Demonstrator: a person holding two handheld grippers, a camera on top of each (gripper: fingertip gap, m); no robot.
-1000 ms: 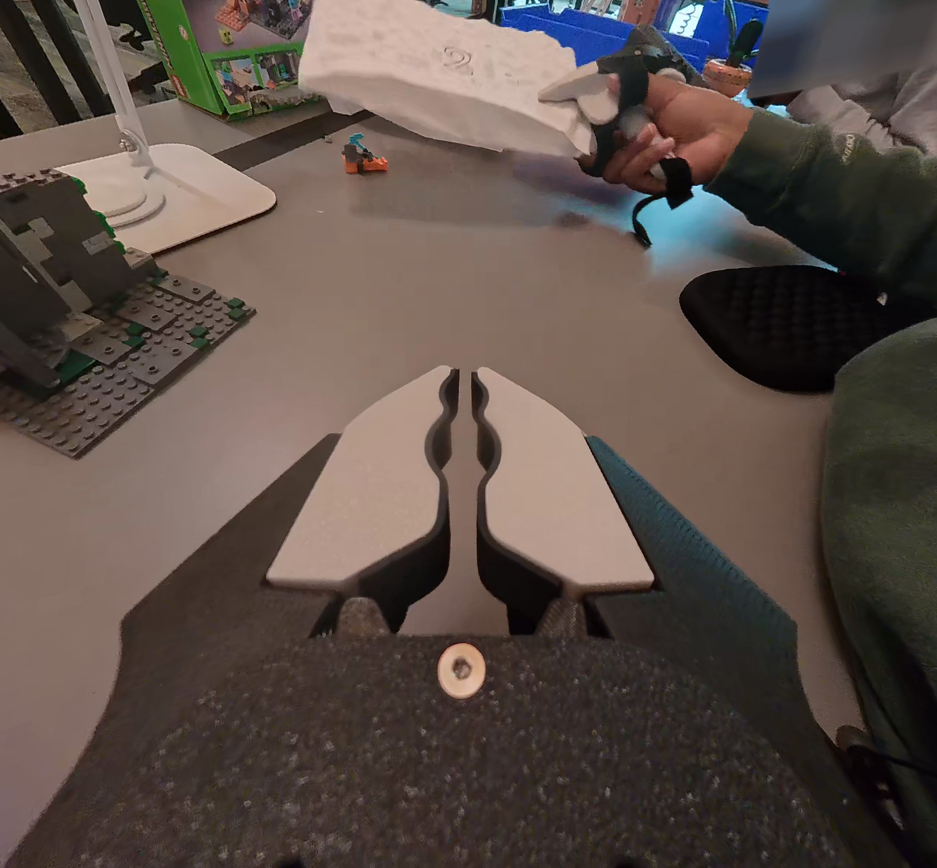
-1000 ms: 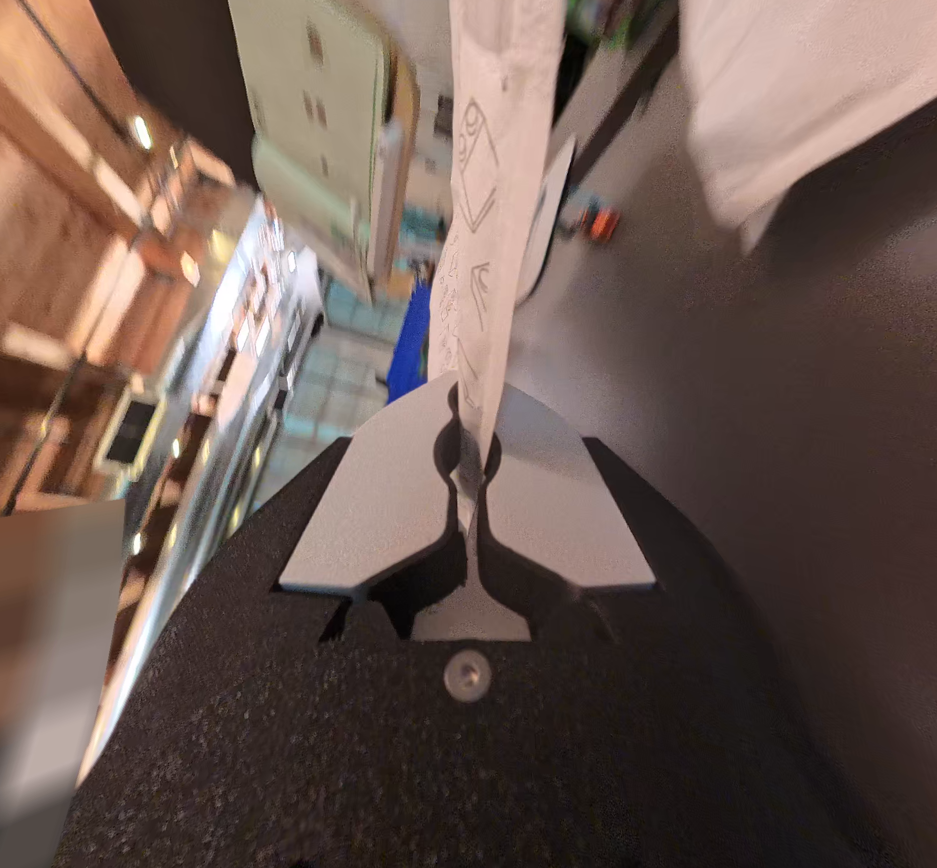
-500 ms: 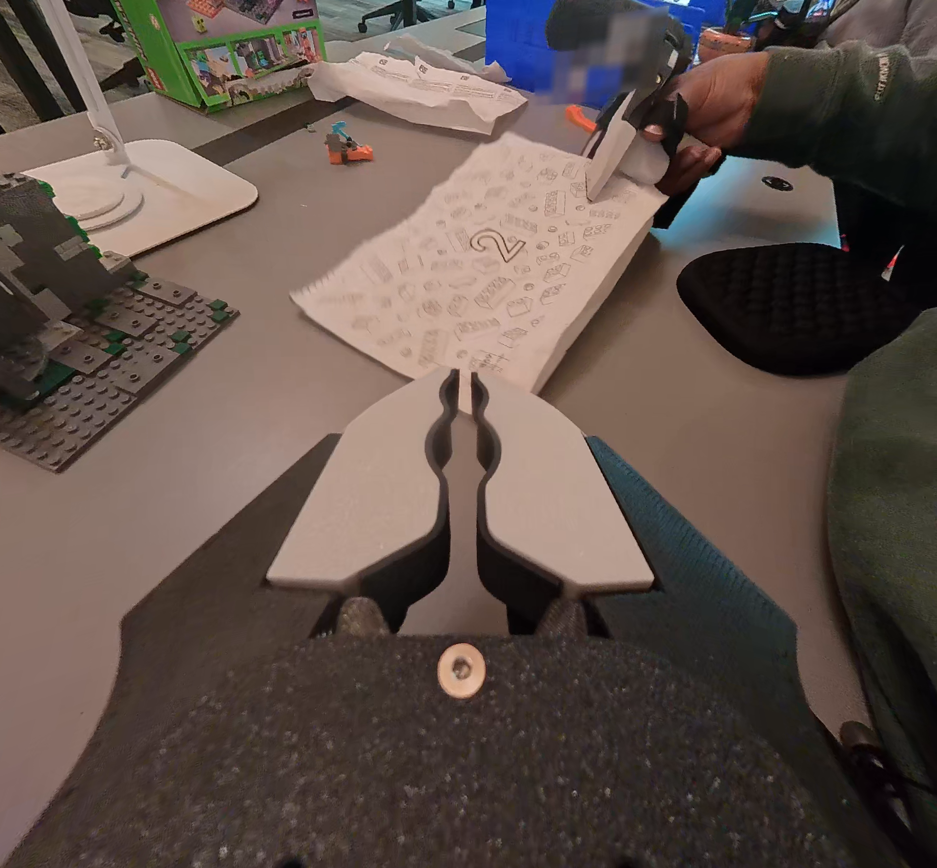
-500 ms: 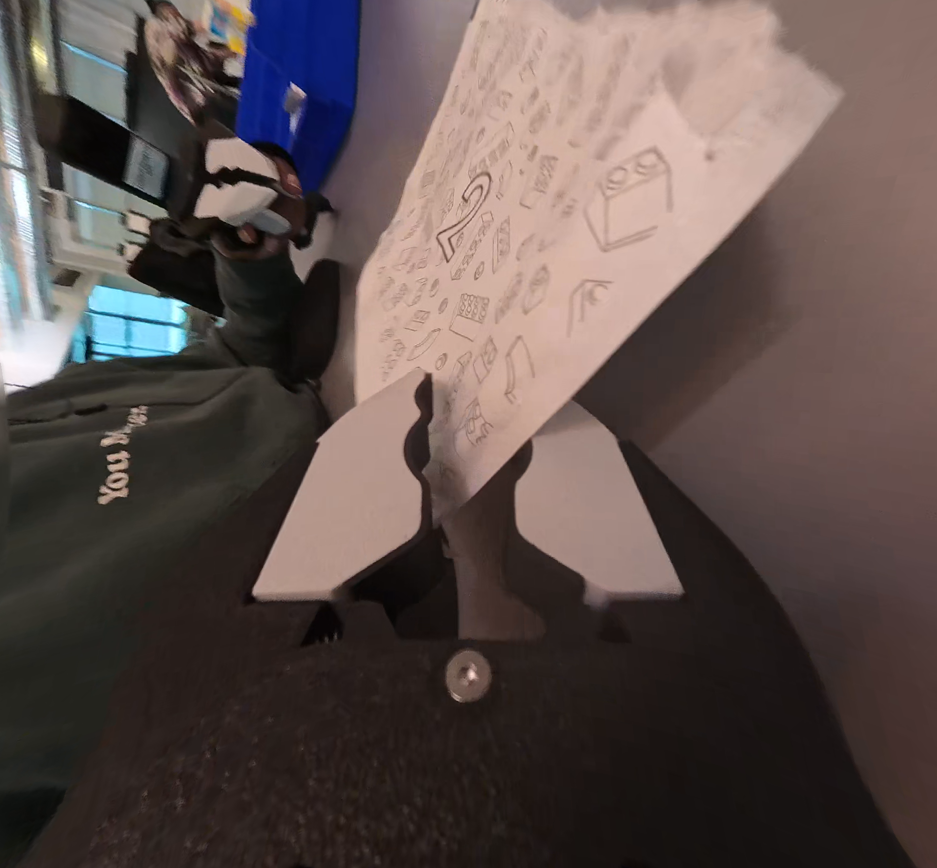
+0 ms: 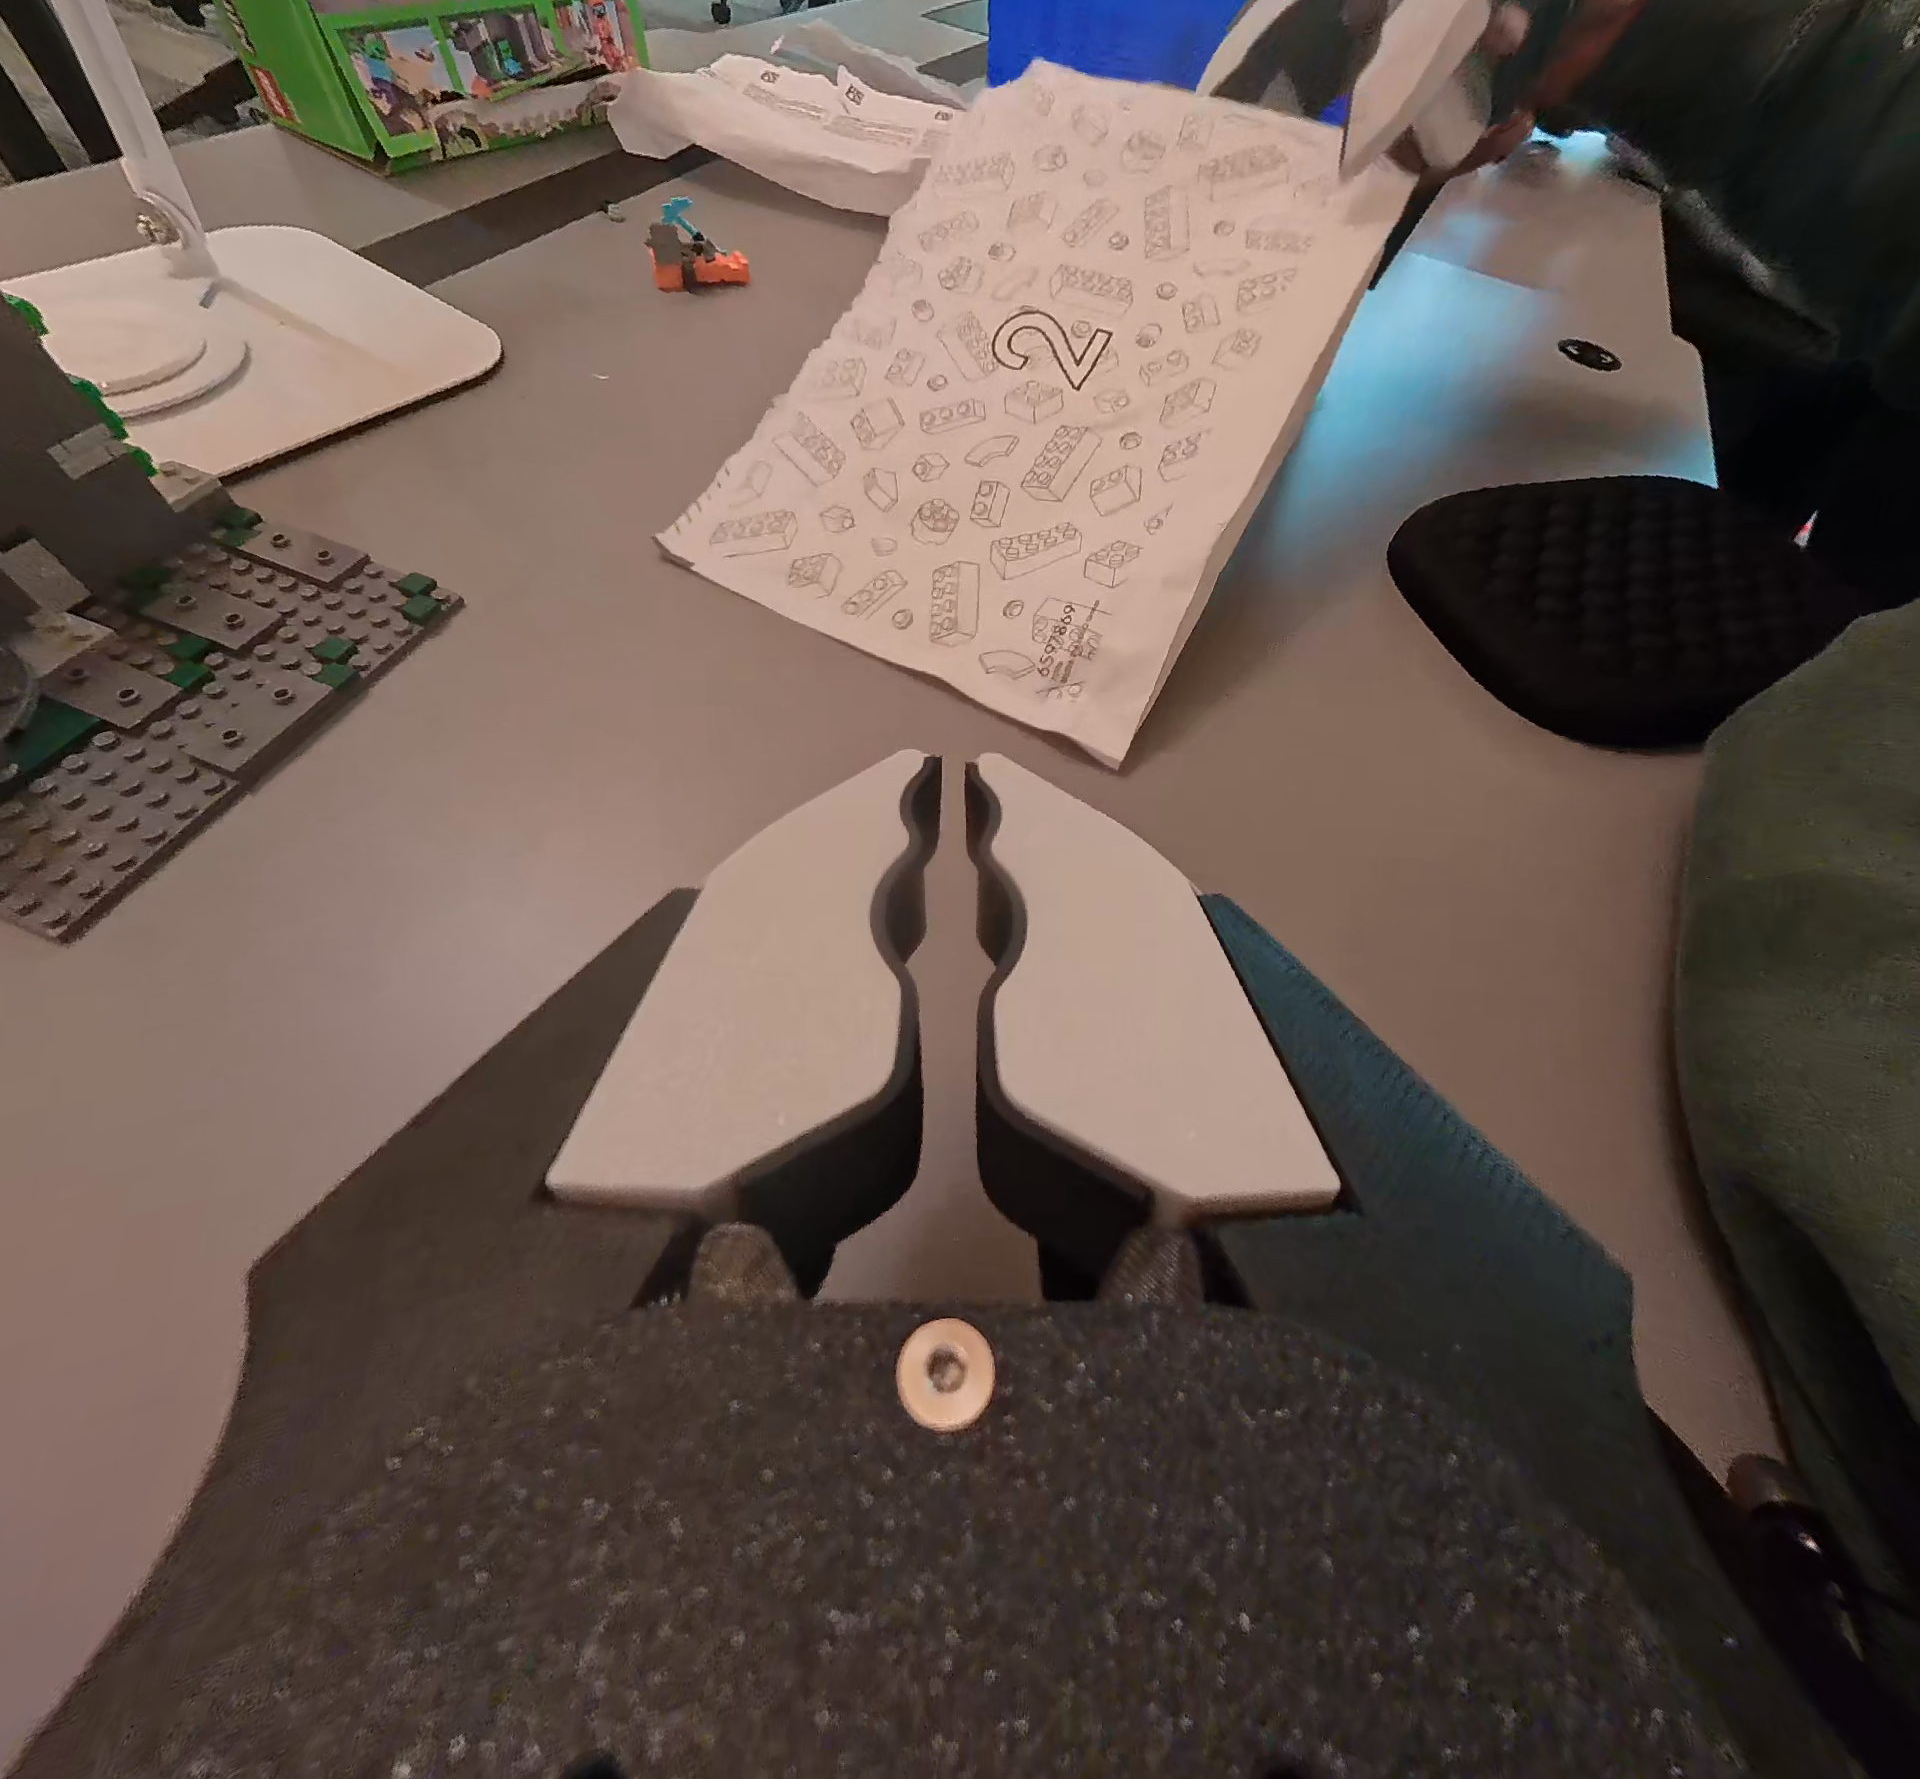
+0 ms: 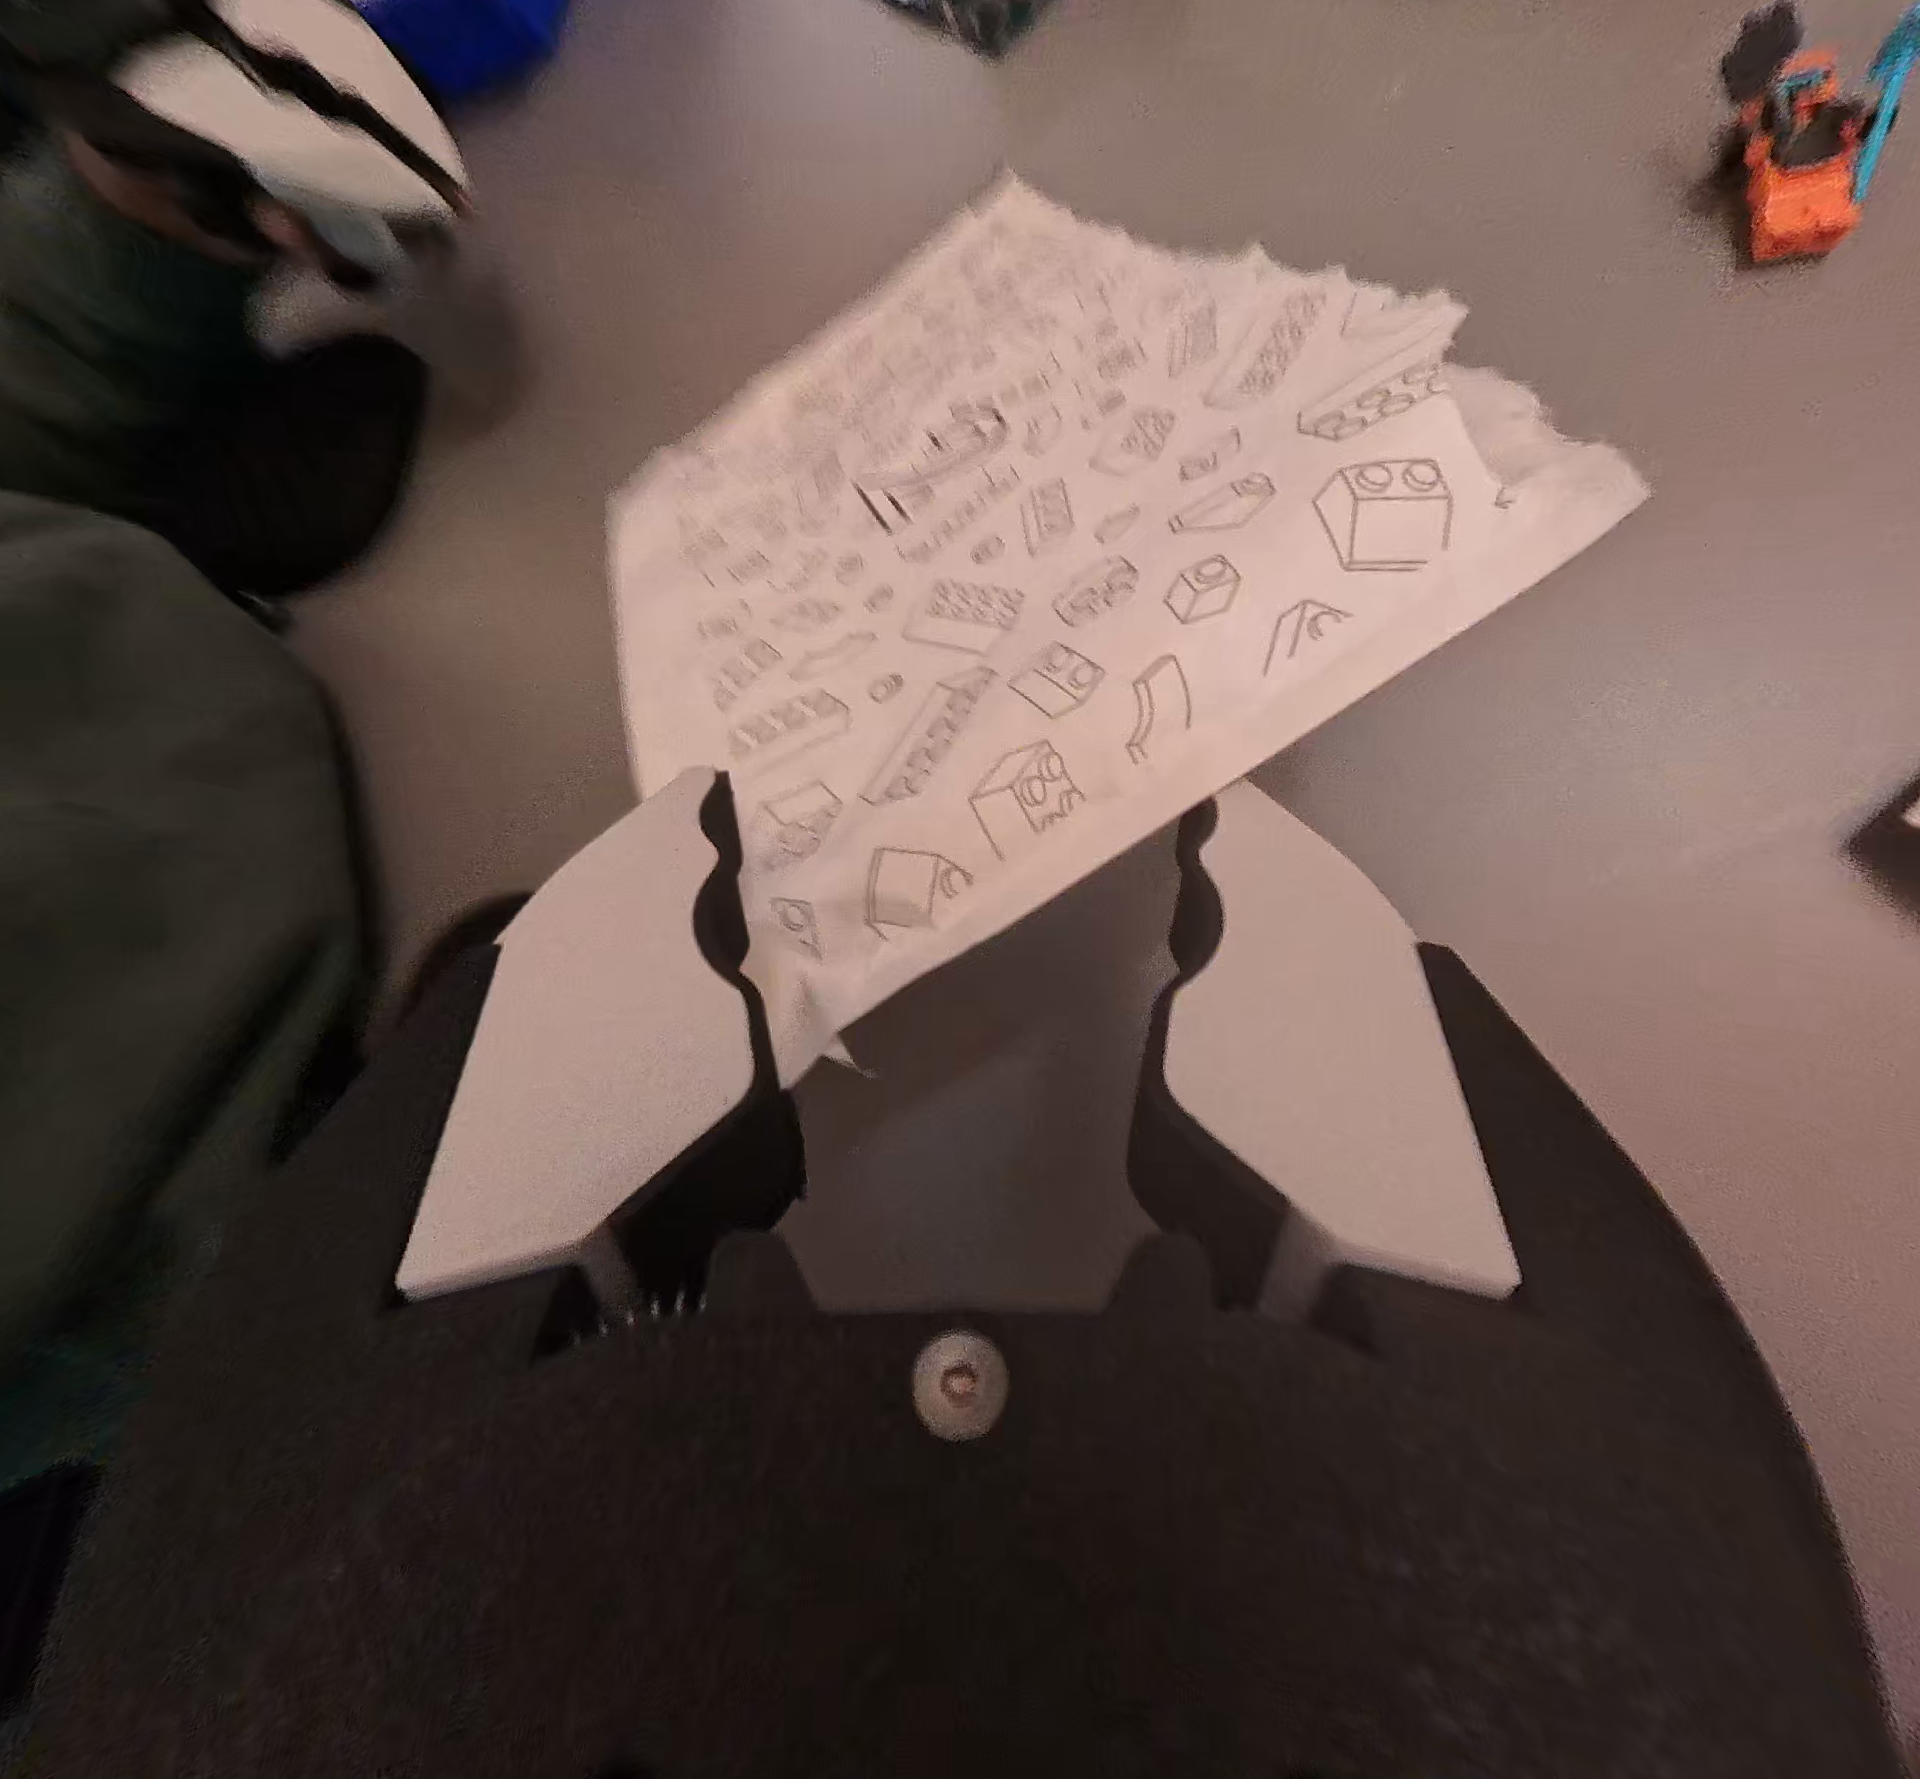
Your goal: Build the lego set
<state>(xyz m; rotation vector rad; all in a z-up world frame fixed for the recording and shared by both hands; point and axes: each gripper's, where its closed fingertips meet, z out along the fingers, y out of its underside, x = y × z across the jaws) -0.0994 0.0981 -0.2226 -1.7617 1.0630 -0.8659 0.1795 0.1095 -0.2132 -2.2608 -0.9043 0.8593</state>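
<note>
One crinkled paper bag [image 6: 1049, 607] lies between the spread right gripper [image 6: 951, 820] jaws, unpinched; left gripper [image 5: 953, 773] nearly closed, empty.

Bare table [image 5: 582, 773] between paper bag [image 5: 1039, 441] and grey build [image 5: 177, 649]

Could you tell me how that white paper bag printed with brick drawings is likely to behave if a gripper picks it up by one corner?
The paper bag looks thin and flat, so it would probably droop and swing. Its torn, ragged edge suggests it rips easily under a hard pull. Lying on the smooth grey table, it would likely slide rather than resist a push.
</note>
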